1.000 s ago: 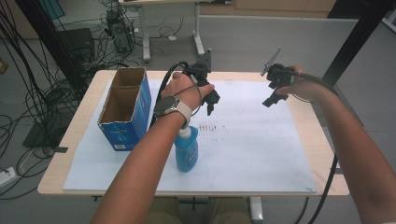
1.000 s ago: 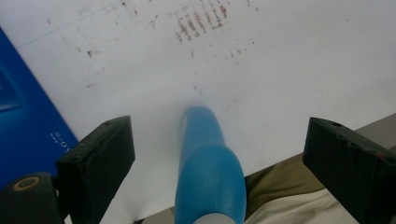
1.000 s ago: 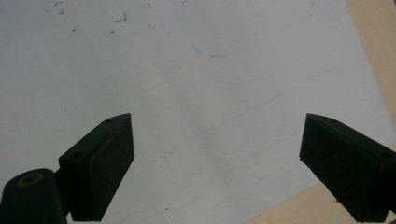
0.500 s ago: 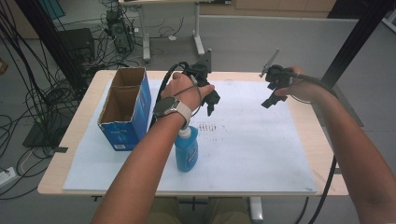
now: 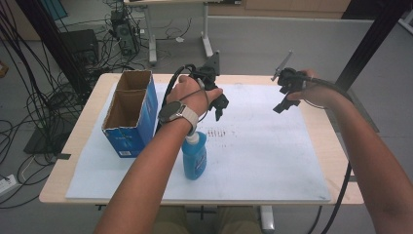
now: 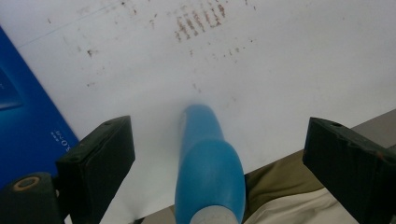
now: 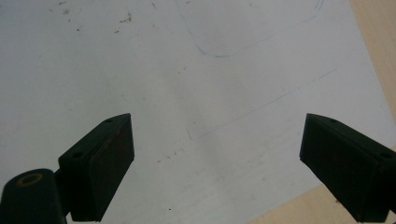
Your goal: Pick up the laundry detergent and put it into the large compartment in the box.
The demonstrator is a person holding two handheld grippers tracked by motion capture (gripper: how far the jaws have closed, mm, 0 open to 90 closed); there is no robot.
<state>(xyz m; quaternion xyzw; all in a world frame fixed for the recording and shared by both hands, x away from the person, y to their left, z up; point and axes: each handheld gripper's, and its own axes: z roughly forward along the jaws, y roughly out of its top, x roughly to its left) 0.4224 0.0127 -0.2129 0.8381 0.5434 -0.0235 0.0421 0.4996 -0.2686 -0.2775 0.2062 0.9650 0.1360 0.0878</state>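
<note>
The left gripper (image 5: 217, 105) hangs above the white sheet (image 5: 253, 146), jaws spread wide and holding nothing. In its own view the blue bottle (image 6: 208, 168) stands upright between the jaws but below them, untouched. The right gripper (image 5: 285, 95) hovers at the far right of the sheet, jaws equally wide and empty, with bare paper beneath it.

Over the last second almost nothing has moved: both grippers sit where they were, the right one perhaps a touch lower. By my reading the reach for the bottle has not begun; the left gripper is lined up over it and waiting.

The bottle stands near the sheet's near edge, just right of the open cardboard box (image 5: 127, 114). That box crowds the bottle's left side. To the right the sheet lies open well out toward the table edge (image 5: 341, 161).
</note>
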